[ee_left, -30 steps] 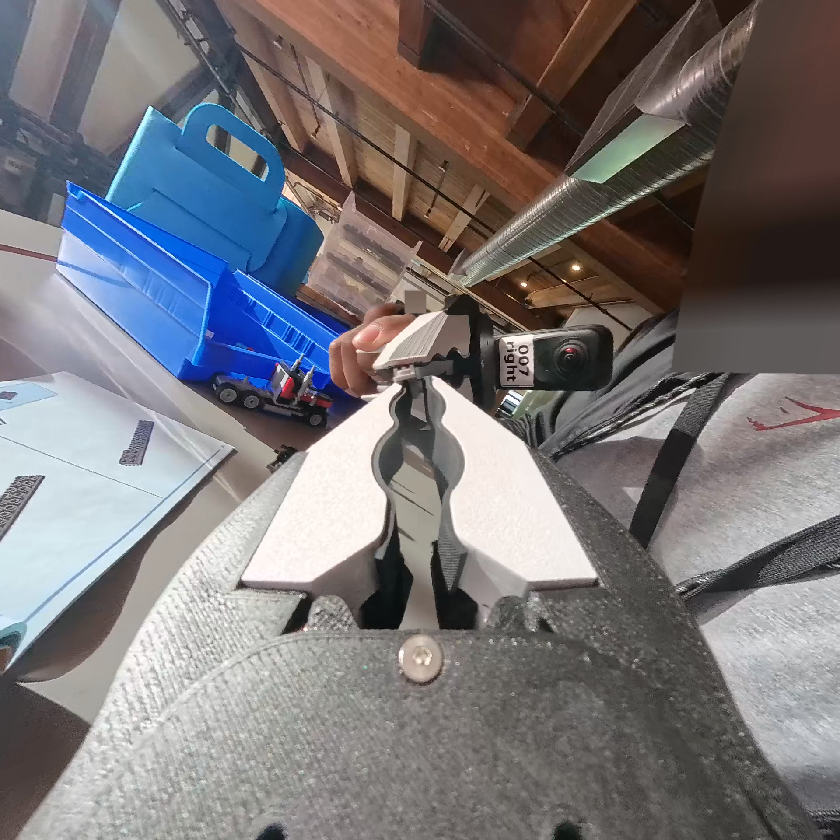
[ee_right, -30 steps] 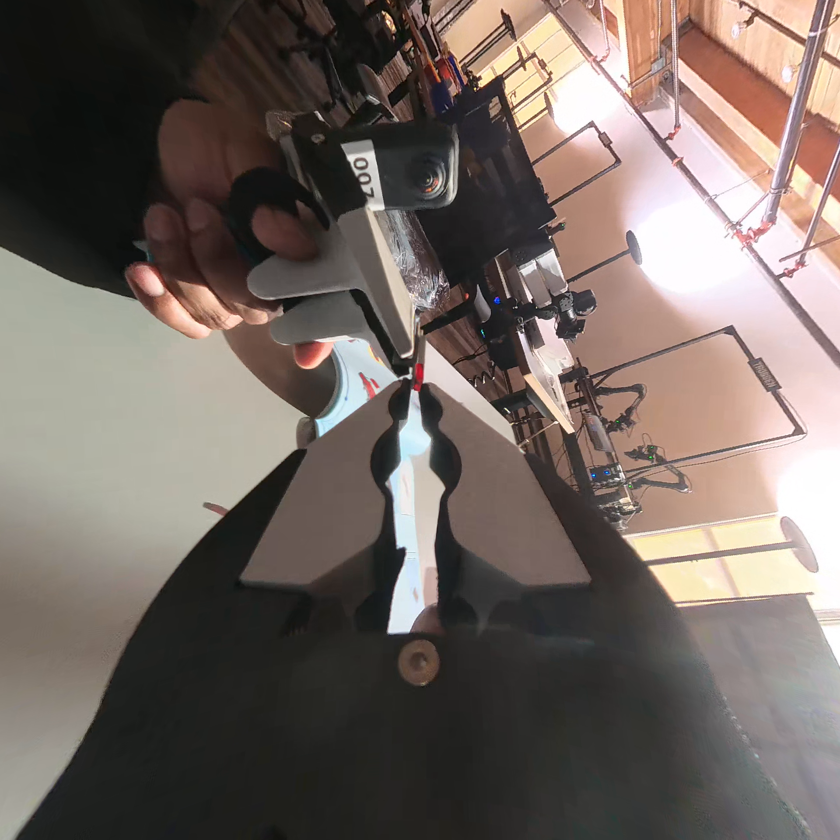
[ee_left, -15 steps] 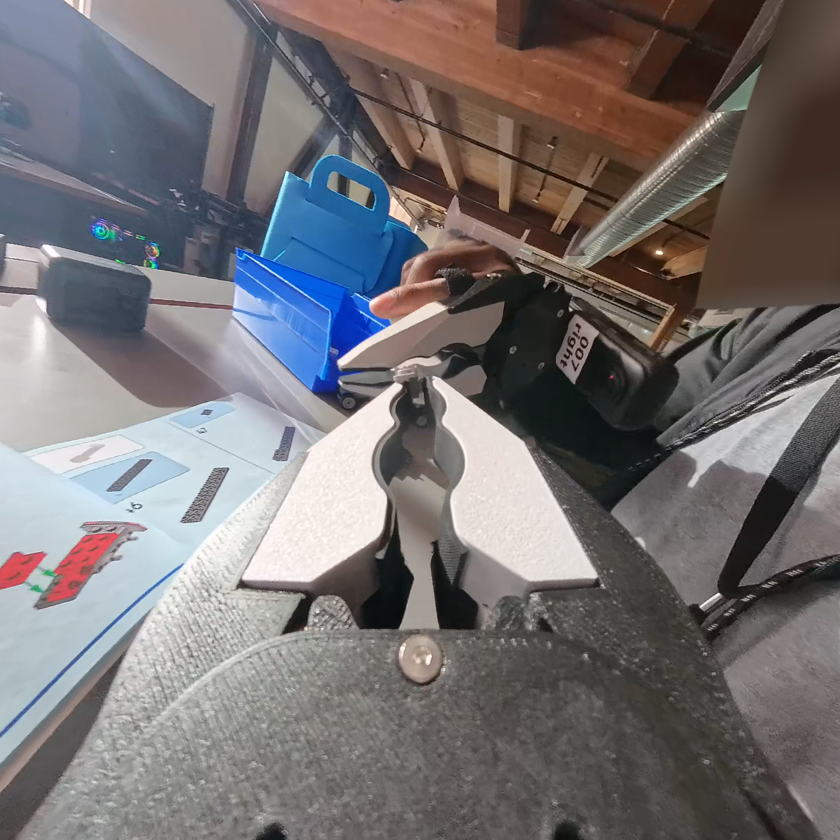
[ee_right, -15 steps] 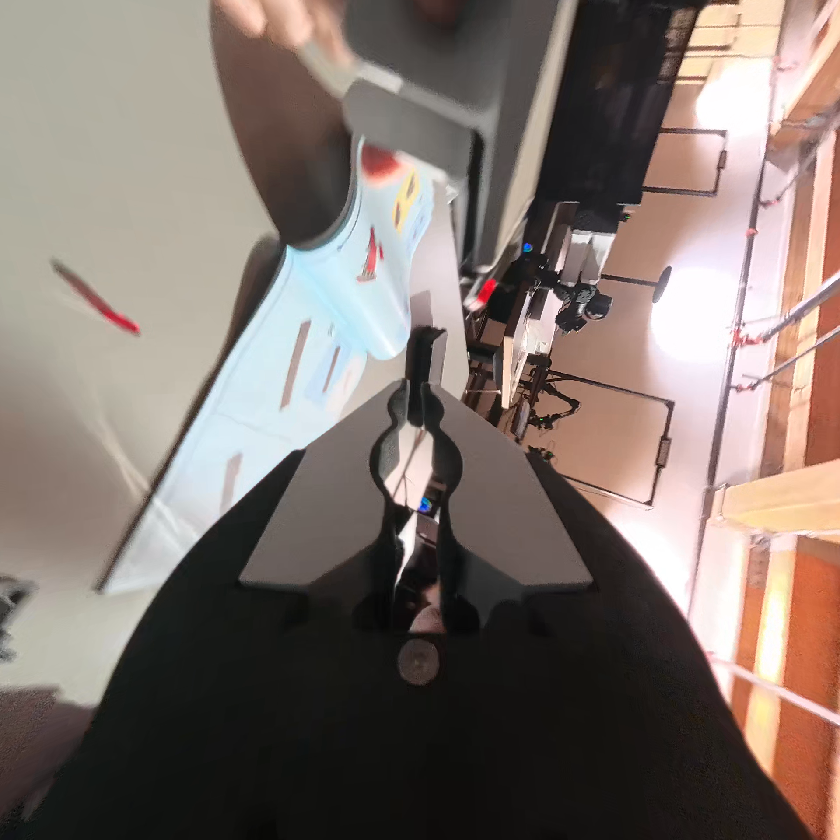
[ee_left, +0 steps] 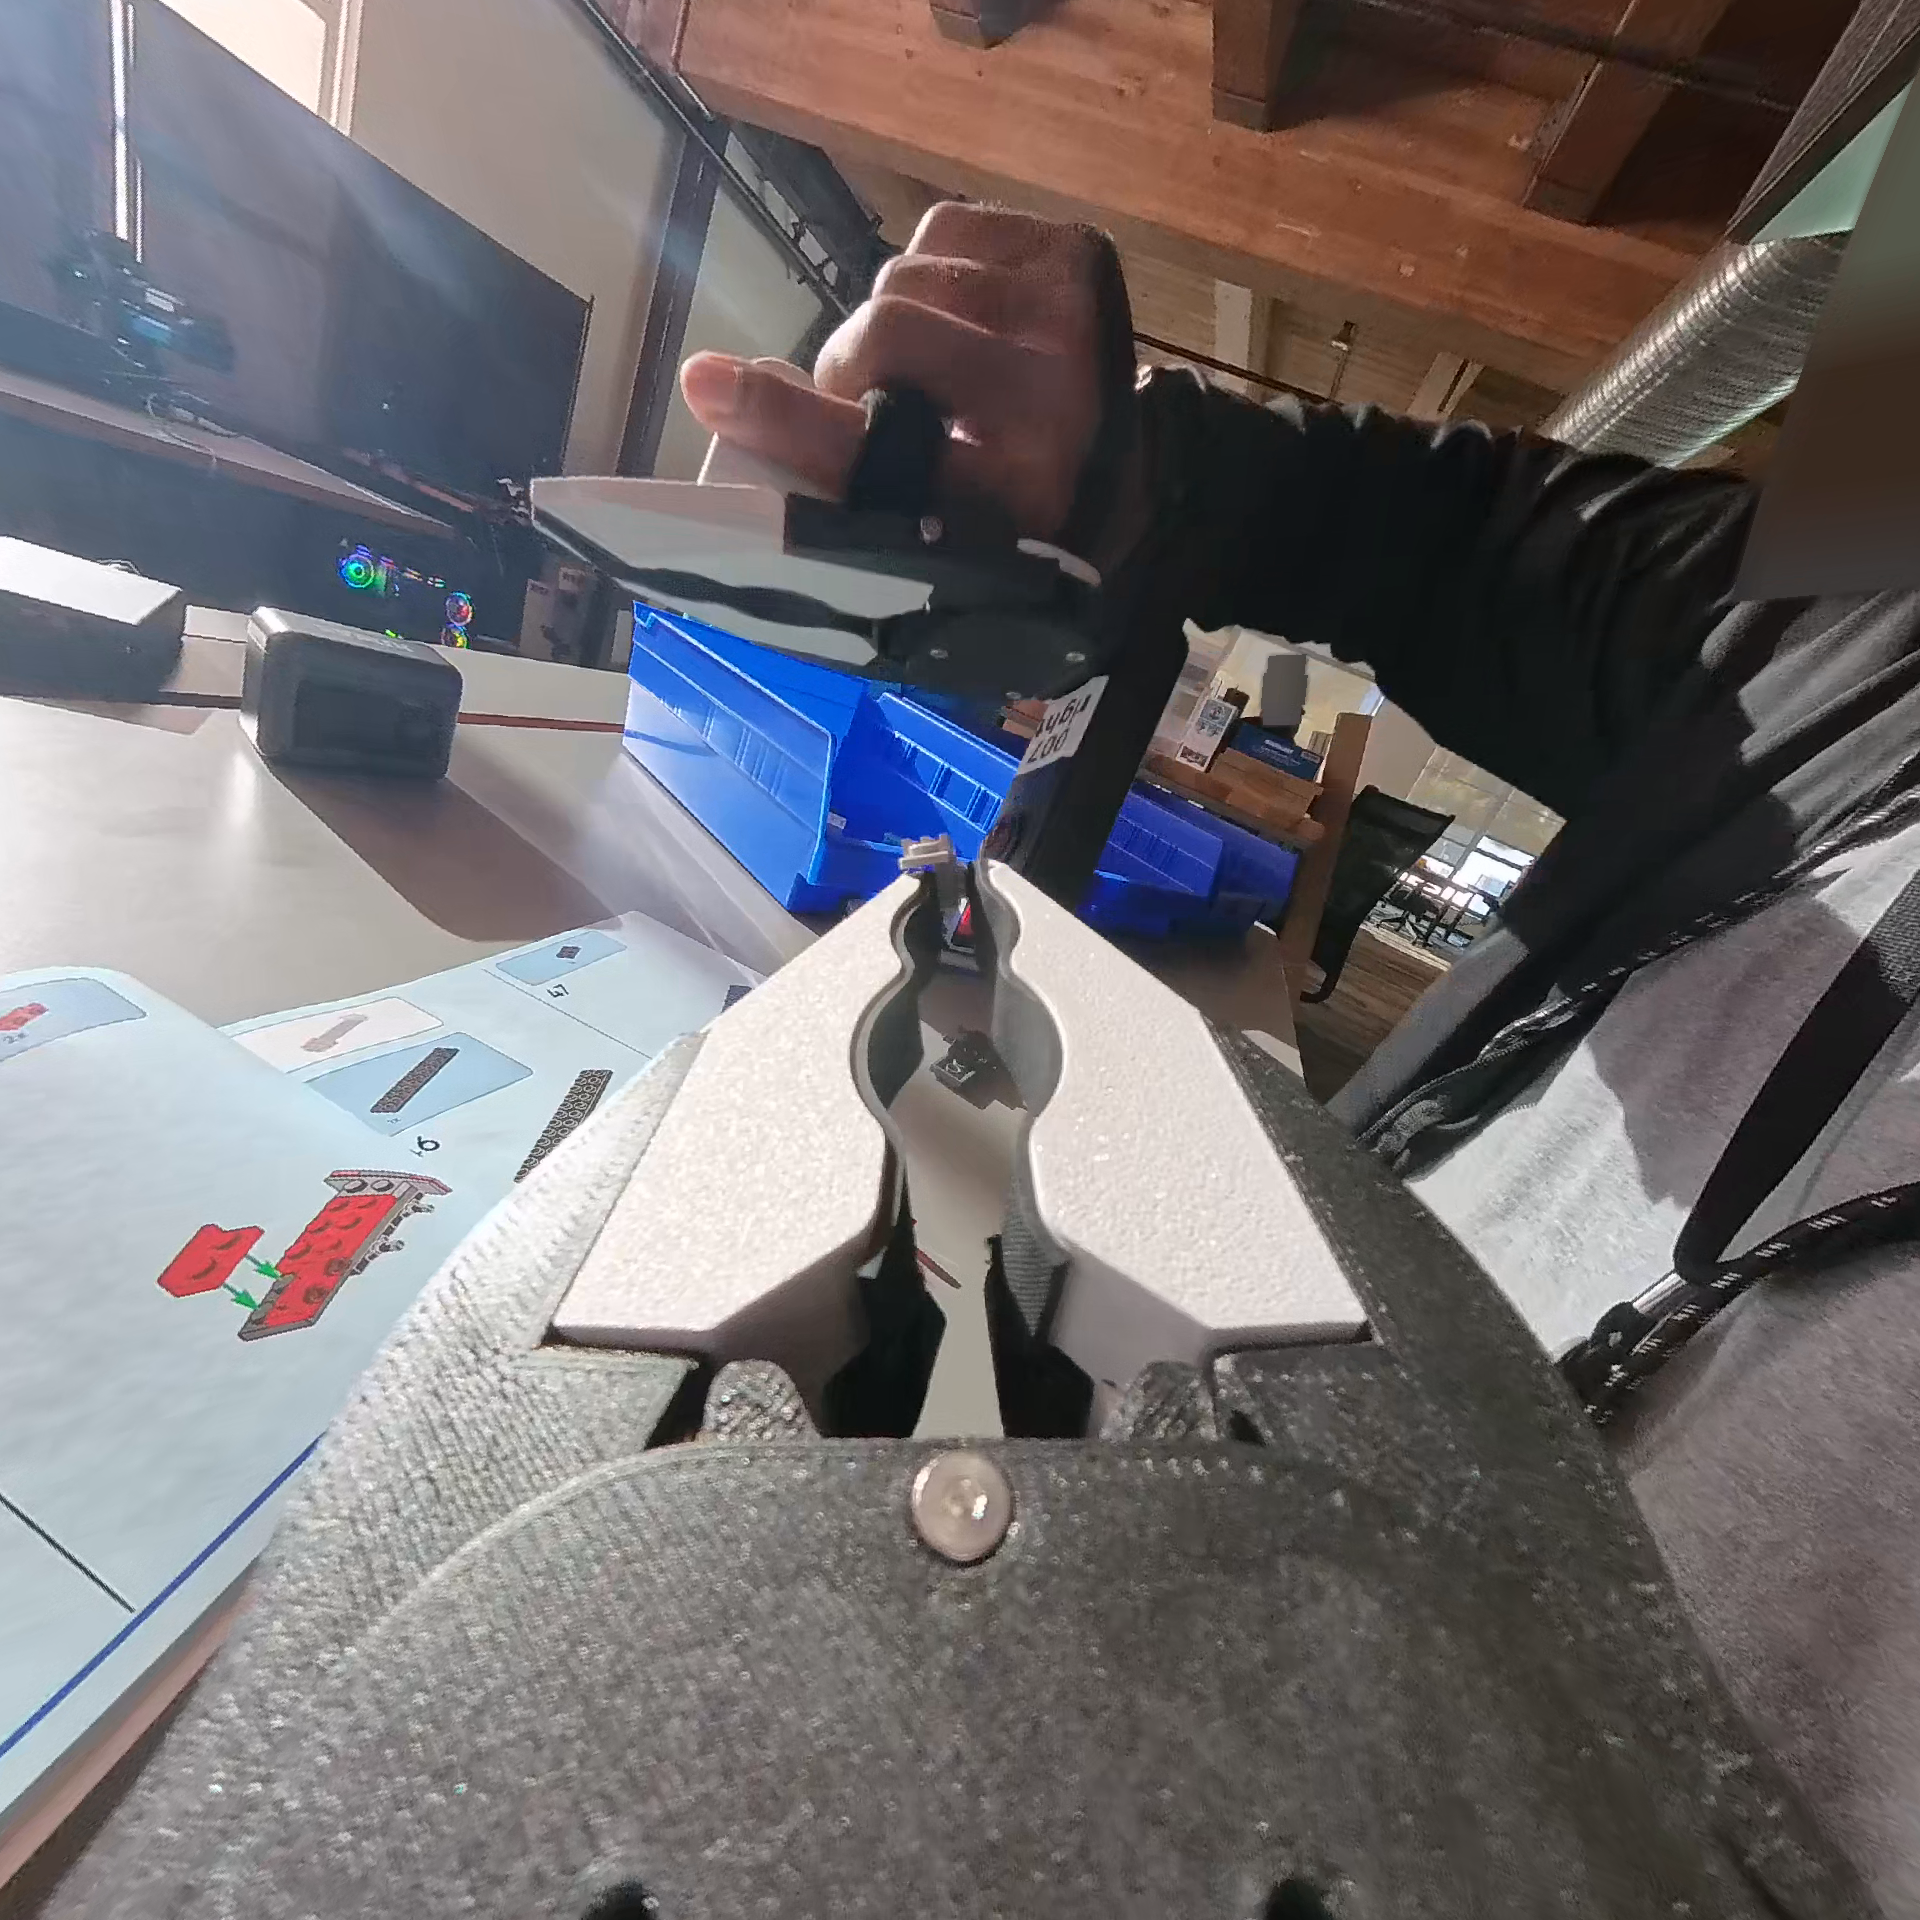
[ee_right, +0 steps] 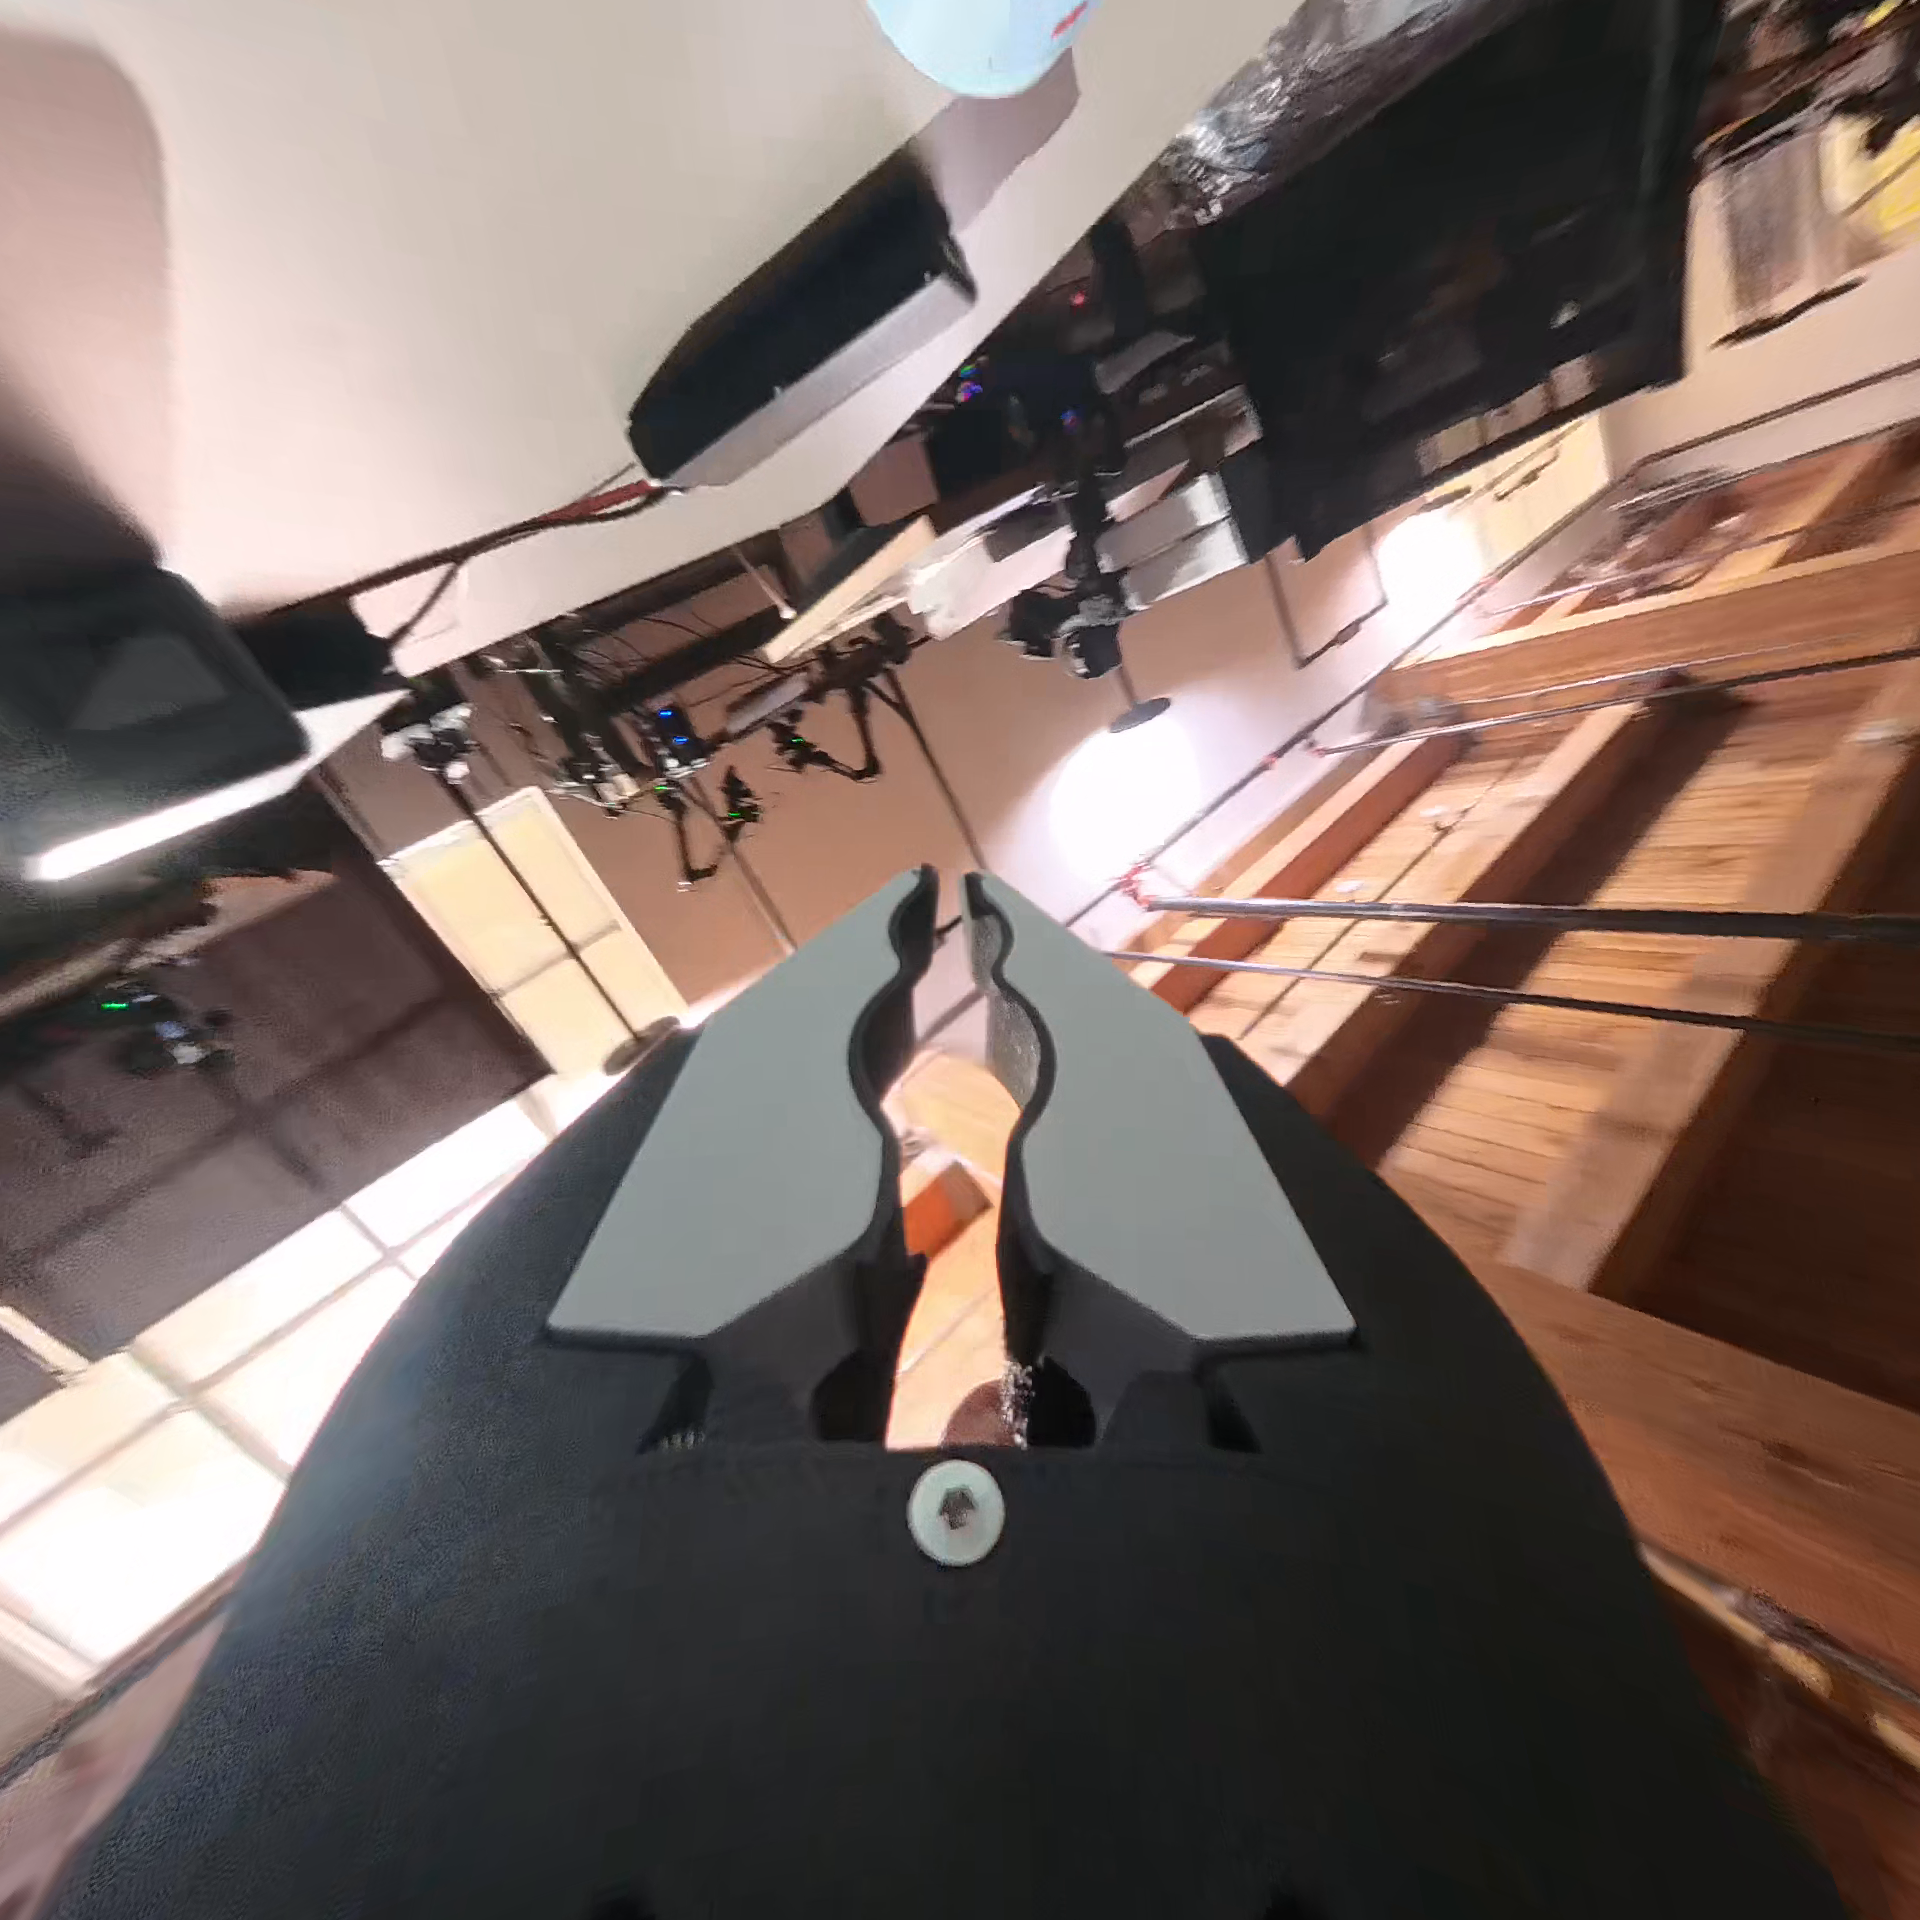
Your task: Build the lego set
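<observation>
Left wrist view: the jaws of the left gripper [ee_left: 951, 868] stand nearly closed, and we see a small light grey lego piece [ee_left: 928, 854] pinched at their tips, its flat top showing just above them. Through the gap between the jaws we see a small black lego piece [ee_left: 964, 1062] lying loose on the pale surface [ee_left: 312, 831], and a red and grey patch nearer the tips that is too small to identify. To the left of the jaws lies the open, pale blue instruction booklet [ee_left: 208, 1195], printed with red and grey brick diagrams. Beyond the jaw tips stand 2 blue plastic bins [ee_left: 810, 758] on the surface. Above them a hand [ee_left: 966, 353] in a black sleeve holds the right gripper [ee_left: 551, 520], its white jaws pointing left and raised well clear of the surface. A dark grey box [ee_left: 348, 701] sits far left on the surface.

Right wrist view: the frame is rotated and blurred. The jaws of the right gripper [ee_right: 945, 883] stand slightly apart and carry nothing; only a narrow slit shows at the tips. Behind them we see the brown wall, wooden beams [ee_right: 1610, 1039] and metal pipes [ee_right: 1507, 914]. At upper left the pale surface [ee_right: 468, 208] carries a flat black device [ee_right: 800, 343] and the curved corner of the pale blue booklet [ee_right: 977, 42].
</observation>
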The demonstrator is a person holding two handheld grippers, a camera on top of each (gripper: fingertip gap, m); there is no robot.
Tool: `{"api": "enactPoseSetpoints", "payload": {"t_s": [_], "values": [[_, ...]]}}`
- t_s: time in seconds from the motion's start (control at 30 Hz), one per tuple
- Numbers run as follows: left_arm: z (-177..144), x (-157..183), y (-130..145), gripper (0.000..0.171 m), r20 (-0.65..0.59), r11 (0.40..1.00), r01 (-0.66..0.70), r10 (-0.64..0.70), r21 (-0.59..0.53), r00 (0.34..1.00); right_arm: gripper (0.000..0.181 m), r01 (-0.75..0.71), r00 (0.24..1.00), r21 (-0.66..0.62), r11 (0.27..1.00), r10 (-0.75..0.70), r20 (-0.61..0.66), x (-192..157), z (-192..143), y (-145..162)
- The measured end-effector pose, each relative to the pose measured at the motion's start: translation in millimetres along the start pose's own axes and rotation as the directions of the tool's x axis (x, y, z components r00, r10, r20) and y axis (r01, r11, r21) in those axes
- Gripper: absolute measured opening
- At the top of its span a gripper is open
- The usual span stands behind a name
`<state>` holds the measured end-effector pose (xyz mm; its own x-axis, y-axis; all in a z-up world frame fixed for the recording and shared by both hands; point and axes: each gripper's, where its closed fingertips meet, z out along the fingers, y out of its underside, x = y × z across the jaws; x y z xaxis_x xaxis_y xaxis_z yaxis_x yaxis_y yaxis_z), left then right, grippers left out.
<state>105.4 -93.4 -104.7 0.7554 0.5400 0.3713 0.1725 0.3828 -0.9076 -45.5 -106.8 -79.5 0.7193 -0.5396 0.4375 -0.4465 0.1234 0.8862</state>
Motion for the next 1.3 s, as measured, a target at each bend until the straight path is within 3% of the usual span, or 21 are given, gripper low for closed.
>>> {"api": "enactPoseSetpoints", "payload": {"t_s": [0.17, 0.43, 0.67, 0.87, 1.03, 1.17, 1.23, 1.3], "values": [[0, 1, 0, 0.006, -0.010, 1.000, 0.003, -0.003, 0.004, 1.000, 0.007, 0.047, 0.998, 0.059, 0.997, -0.045, -0.047, 8, -5, -14], [-1, 2, -1, 0.006, -0.028, 1.000, 0.008, -0.008, 0.011, 1.000, 0.007, 0.023, 1.000, 0.031, 0.999, -0.023, -0.005, 19, 11, -7], [-4, 2, -5, 0.006, -0.031, 0.999, 0.016, -0.014, 0.036, 0.999, 0.007, -0.002, 0.976, 0.015, 1.000, -0.001, 0.216, 1, 39, -1], [-7, 0, -9, 0.005, -0.025, 0.998, 0.014, -0.013, 0.064, 1.000, 0.007, -0.040, 0.845, -0.021, 0.999, 0.045, 0.534, -45, 51, 8], [-9, -1, -11, 0.005, -0.022, 0.997, 0.013, -0.012, 0.077, 1.000, 0.008, -0.108, 0.731, -0.080, 0.991, 0.134, 0.669, -75, 48, 5], [-9, -1, -11, 0.005, -0.017, 0.997, 0.004, -0.003, 0.077, 1.000, 0.007, -0.198, 0.596, -0.157, 0.968, 0.246, 0.765, -104, 38, -7], [-9, -1, -12, 0.005, -0.014, 0.997, -0.002, 0.003, 0.080, 1.000, 0.007, -0.306, 0.517, -0.246, 0.920, 0.378, 0.768, -112, 35, -14], [-10, 0, -13, 0.006, -0.015, 0.996, -0.007, 0.008, 0.085, 1.000, 0.008, -0.477, 0.368, -0.398, 0.784, 0.589, 0.719, -114, 28, -18]]}}
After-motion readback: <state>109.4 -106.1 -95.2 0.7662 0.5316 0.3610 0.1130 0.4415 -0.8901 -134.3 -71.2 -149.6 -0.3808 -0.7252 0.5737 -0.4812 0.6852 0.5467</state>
